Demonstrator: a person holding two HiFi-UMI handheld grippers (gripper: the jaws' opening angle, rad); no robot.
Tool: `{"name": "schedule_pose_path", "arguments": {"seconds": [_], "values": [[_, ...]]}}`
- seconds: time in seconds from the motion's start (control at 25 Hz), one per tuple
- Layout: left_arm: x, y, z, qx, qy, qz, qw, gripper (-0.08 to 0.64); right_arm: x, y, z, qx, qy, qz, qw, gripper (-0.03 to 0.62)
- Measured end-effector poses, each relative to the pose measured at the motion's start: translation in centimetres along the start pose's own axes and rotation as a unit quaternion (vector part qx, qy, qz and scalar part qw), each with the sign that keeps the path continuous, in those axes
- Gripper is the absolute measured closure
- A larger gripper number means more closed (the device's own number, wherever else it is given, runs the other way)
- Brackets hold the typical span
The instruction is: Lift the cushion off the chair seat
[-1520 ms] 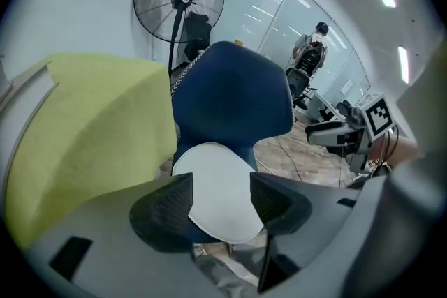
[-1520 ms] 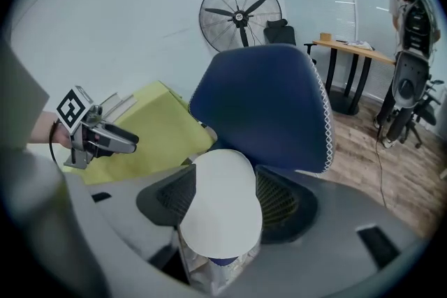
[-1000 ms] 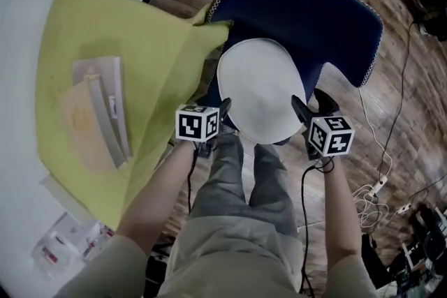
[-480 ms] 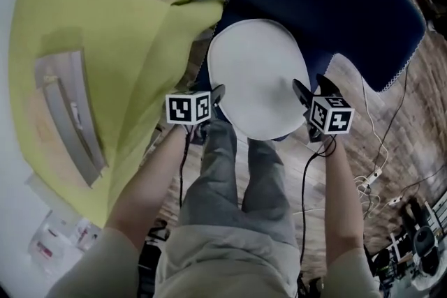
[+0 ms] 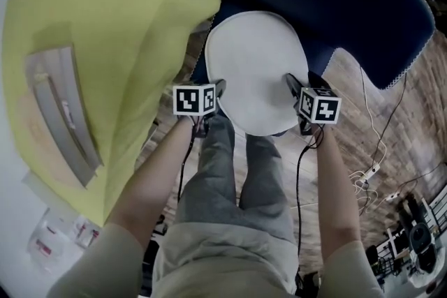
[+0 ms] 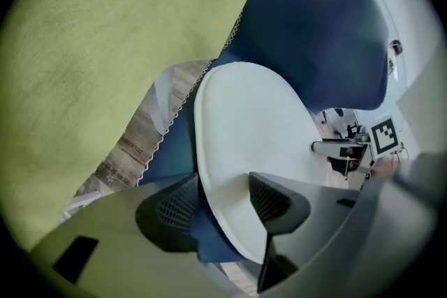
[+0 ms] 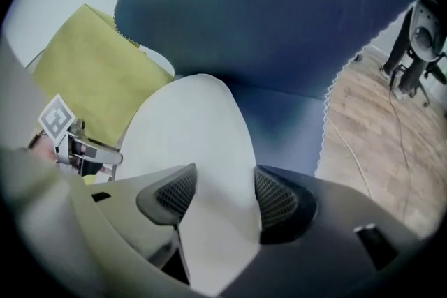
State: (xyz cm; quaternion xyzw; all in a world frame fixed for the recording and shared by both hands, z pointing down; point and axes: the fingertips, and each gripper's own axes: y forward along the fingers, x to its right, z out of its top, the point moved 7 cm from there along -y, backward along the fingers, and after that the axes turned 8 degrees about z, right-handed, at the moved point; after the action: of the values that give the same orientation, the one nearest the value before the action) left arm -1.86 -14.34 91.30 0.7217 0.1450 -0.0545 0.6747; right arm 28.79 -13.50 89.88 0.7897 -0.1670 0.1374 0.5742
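A round white cushion lies on the seat of a dark blue chair. My left gripper is at its left edge and my right gripper at its right edge, both pointing steeply down. In the left gripper view the cushion rim runs between the open jaws of the left gripper, with blue seat showing beside one pad. In the right gripper view the cushion fills the gap of the right gripper, whose jaws are closing around the rim.
A yellow-green cloth drapes over a white table at the left, touching the chair, with a grey board on it. The person's legs stand right before the seat. Cables trail over the wooden floor at the right.
Both grippers have come down and inward from beside the cushion's near edge, so that their jaws now straddle its left and right rims. The cushion has not moved.
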Motion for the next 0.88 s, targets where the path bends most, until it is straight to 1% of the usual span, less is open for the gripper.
{"name": "schedule_pose_path", "arguments": {"seconds": [0.08,0.12,0.2,0.24,0.32,0.4,0.44,0.56,0.68,0.76,0.88], "values": [[0.0,-0.2,0.0,-0.005,0.007,0.0,1.0,0.352,-0.3,-0.3,-0.6,-0.017,0.012,0.014,1.0,0.35],[-0.1,-0.3,0.0,-0.007,0.01,0.0,0.9999,0.375,-0.6,-0.5,-0.9,-0.028,0.01,0.021,0.999,0.381],[-0.2,-1.0,0.2,-0.007,0.022,0.003,0.9997,0.45,-1.1,-1.2,-1.3,-0.04,-0.005,0.03,0.999,0.44],[0.0,-1.5,0.3,-0.005,0.035,0.003,0.9994,0.476,-1.3,-1.6,-1.5,-0.041,-0.013,0.031,0.999,0.464],[0.7,-2.8,0.8,0.005,0.073,-0.002,0.9973,0.494,-1.7,-2.8,-1.6,-0.035,-0.022,0.026,0.999,0.492],[1.4,-4.1,1.1,0.012,0.104,-0.004,0.9945,0.502,-2.2,-4.2,-1.6,-0.018,-0.015,0.022,0.999,0.499],[1.6,-4.8,1.2,0.014,0.113,-0.005,0.9935,0.505,-2.6,-5.0,-1.6,-0.008,-0.006,0.024,1.0,0.499],[1.8,-7.1,1.6,0.024,0.114,-0.008,0.9932,0.508,-4.2,-7.9,-1.6,0.019,0.022,0.03,0.999,0.5],[2.3,-10.6,2.2,0.042,0.113,-0.016,0.9926,0.509,-6.4,-11.5,-1.5,0.047,0.032,0.027,0.998,0.5],[2.8,-13.1,2.7,0.057,0.119,-0.022,0.9909,0.509,-7.8,-13.8,-1.0,0.066,0.033,0.021,0.997,0.5],[3.5,-16.6,3.7,0.087,0.131,-0.027,0.9872,0.509,-9.7,-16.9,0.6,0.093,0.017,0.012,0.995,0.5]]}}
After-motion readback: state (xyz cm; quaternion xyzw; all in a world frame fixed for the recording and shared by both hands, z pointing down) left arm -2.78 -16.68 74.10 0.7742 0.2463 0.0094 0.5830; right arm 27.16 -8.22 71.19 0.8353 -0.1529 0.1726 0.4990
